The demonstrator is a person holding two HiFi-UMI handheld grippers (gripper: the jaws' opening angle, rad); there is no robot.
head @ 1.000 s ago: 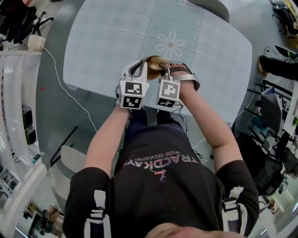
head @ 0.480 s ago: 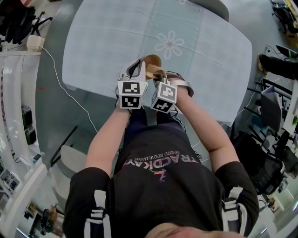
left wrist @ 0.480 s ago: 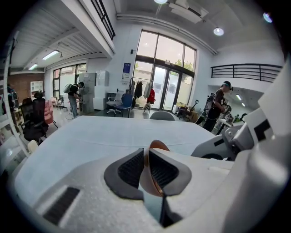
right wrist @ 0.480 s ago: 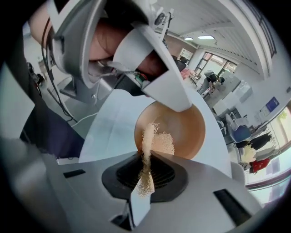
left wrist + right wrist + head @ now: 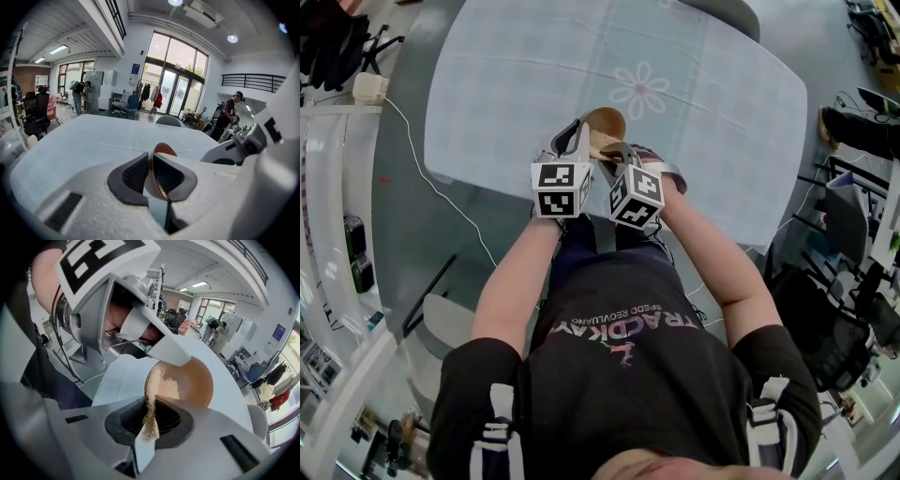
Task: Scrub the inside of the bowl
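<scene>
Above the table (image 5: 516,84), near edge, we list: one brown bowl (image 5: 605,120), rim pinched between the left gripper's (image 5: 151,173) nearly closed jaws; one fibrous scrubber (image 5: 161,385), clamped in the right gripper (image 5: 151,420), touching the bowl's inner wall. Step, we judge: scrubbing. Next: firm strokes, bowl held steady.

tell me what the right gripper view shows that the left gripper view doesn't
Only the right gripper view: the bowl's brown inside, the scrubber pinched in the right tool and pressed into it, and the left tool clamping the rim. Only the left gripper view: the bowl edge-on between that tool's pads, and a person in a cap standing at the right. Both: the bowl and the pale table.
</scene>
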